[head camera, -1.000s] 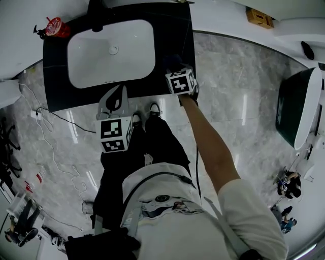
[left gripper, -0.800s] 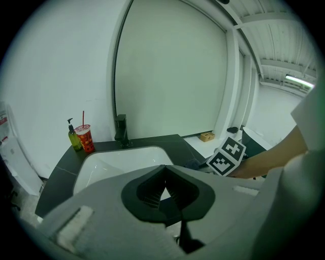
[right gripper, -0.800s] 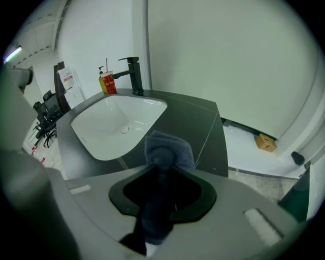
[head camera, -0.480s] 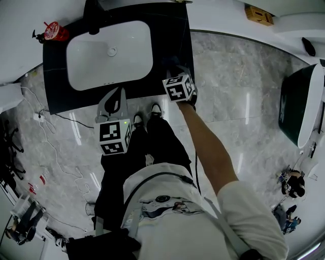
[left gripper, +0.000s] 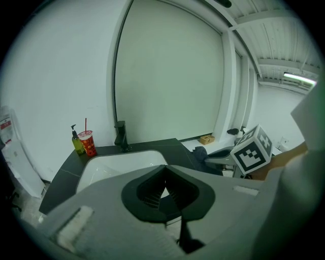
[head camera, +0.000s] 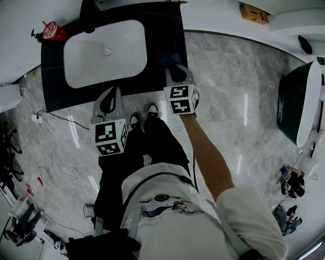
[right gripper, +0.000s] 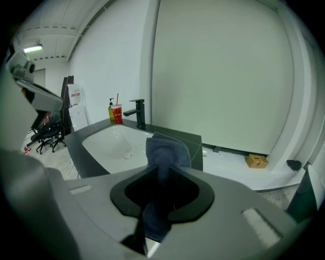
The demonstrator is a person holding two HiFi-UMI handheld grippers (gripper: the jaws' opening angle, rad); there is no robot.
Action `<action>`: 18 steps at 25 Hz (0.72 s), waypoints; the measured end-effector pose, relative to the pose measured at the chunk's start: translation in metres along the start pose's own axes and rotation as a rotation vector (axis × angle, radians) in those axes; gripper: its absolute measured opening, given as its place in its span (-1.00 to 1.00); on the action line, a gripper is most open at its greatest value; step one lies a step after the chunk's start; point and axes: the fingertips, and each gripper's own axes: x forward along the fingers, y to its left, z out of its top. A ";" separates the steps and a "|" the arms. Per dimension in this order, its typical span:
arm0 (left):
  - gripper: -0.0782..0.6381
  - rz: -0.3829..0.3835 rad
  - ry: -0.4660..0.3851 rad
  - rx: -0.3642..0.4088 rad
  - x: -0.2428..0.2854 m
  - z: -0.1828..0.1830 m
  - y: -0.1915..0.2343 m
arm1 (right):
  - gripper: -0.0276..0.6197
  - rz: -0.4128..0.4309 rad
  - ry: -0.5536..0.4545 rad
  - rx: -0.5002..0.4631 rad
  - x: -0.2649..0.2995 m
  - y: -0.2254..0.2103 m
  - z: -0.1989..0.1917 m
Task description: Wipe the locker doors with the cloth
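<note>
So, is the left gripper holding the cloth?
No, the left gripper has nothing between its jaws; the blue cloth hangs clamped in the right gripper.

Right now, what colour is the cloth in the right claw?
Greyish blue. The cloth shows best in the right gripper view.

Head view: high above the person, facing steeply down; counter (head camera: 53,81) with basin (head camera: 104,53) at 11 o'clock, far off. Left gripper view: near the counter's front, facing the back wall; basin (left gripper: 114,165) at 9 o'clock, right gripper (left gripper: 210,155) at 3 o'clock. Right gripper view: above the counter's right end, facing across it; basin (right gripper: 114,142) at 9 o'clock, cloth (right gripper: 165,152) close at centre. All three share the basin, red cup (head camera: 53,30) (left gripper: 87,143) (right gripper: 117,114) and cardboard box (head camera: 252,13) (left gripper: 206,138) (right gripper: 256,161).
</note>
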 end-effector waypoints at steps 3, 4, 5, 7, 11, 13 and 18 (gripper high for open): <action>-0.77 0.002 -0.012 0.000 -0.011 -0.004 -0.004 | -0.69 -0.001 -0.045 0.002 -0.025 0.006 0.006; -0.77 0.002 -0.017 0.001 -0.015 -0.006 -0.004 | -0.69 -0.002 -0.065 -0.001 -0.033 0.009 0.009; -0.77 0.001 -0.021 0.001 -0.020 -0.008 -0.005 | -0.68 -0.005 -0.084 -0.003 -0.042 0.013 0.011; -0.77 -0.001 -0.030 0.003 -0.032 -0.013 -0.004 | -0.68 -0.015 -0.112 -0.001 -0.059 0.020 0.013; -0.77 -0.009 -0.069 0.010 -0.060 -0.017 0.001 | -0.68 -0.045 -0.165 0.005 -0.095 0.038 0.017; -0.77 -0.017 -0.094 0.014 -0.078 -0.022 0.003 | -0.68 -0.064 -0.195 0.005 -0.115 0.049 0.019; -0.77 -0.043 -0.124 0.034 -0.125 -0.056 0.003 | -0.68 -0.110 -0.266 0.017 -0.165 0.077 0.011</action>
